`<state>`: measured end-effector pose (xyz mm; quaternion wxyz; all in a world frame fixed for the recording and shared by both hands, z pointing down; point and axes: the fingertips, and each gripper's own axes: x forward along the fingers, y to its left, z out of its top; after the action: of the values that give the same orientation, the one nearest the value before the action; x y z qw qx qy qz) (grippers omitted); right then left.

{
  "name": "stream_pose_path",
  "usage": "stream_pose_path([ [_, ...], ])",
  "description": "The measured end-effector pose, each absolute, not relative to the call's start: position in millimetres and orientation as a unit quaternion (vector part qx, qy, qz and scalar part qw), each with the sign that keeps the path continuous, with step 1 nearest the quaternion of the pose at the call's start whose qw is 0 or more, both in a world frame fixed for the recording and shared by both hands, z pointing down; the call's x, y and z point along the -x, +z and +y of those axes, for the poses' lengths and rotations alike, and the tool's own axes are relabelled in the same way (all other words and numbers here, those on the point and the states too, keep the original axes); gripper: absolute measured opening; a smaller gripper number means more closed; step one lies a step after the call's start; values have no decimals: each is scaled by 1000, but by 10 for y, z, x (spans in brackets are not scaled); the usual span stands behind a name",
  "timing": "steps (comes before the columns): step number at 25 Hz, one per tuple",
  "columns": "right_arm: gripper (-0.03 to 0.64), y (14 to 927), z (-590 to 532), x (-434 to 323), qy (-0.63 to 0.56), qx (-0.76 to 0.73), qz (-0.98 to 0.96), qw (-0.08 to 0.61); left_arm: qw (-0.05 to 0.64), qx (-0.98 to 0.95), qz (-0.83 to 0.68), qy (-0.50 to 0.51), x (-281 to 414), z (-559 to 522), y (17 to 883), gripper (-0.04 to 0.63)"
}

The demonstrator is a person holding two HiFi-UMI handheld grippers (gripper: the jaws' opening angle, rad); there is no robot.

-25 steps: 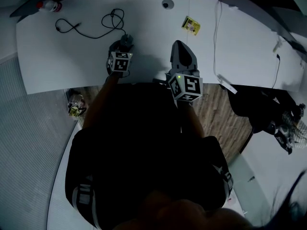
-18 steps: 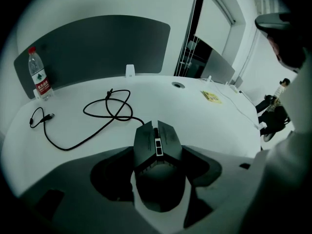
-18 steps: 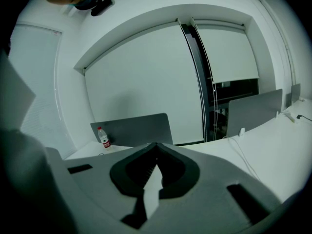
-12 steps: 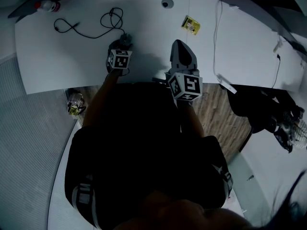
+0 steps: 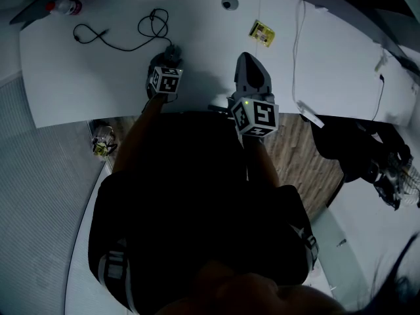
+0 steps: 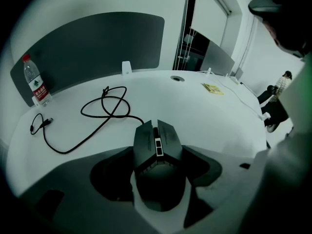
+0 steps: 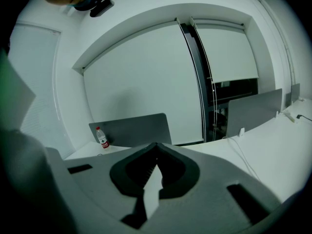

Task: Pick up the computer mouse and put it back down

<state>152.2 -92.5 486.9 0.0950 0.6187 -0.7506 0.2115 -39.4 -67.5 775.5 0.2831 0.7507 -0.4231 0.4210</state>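
Left gripper (image 6: 159, 155): clenched on the computer mouse (image 6: 159, 172) — each jaw presses a flank of its rear half, and the buttons and wheel stick out ahead.
Mouse position: between those jaws, low over the white desk (image 6: 209, 116). I cannot tell whether its base touches the surface or is just clear of it.
Right gripper (image 7: 156, 155): jaws together on nothing, tilted up toward the wall and taking no part in the work.
Slip risk: the shell looks smooth and curved where it is held. An uneven or slackened squeeze could let it tip nose-down or squirt forward out of the jaws.
Cable risk: the cable (image 6: 105, 112) runs from the mouse's nose in loose loops across the desk. A high or quick lift would likely pull the loops taut, and that tug could twist the mouse in the grip.
Edge risk: in the head view the gripper sits close to the desk's near edge (image 5: 197, 110) — a set-down drifting back toward the person could leave the mouse overhanging.
Release risk: opening before the base lies flat would drop it, not place it.
Water bottle (image 6: 35, 84): well apart at the far left, so it is unlikely to be disturbed.
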Motion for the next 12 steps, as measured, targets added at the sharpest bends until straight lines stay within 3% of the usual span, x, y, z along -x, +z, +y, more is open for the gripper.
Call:
stream_pose_path([
  [12,0,4824,-935,-1474,206,-616,-755,91,270,-754,-422,426,386,-665,7760,293],
])
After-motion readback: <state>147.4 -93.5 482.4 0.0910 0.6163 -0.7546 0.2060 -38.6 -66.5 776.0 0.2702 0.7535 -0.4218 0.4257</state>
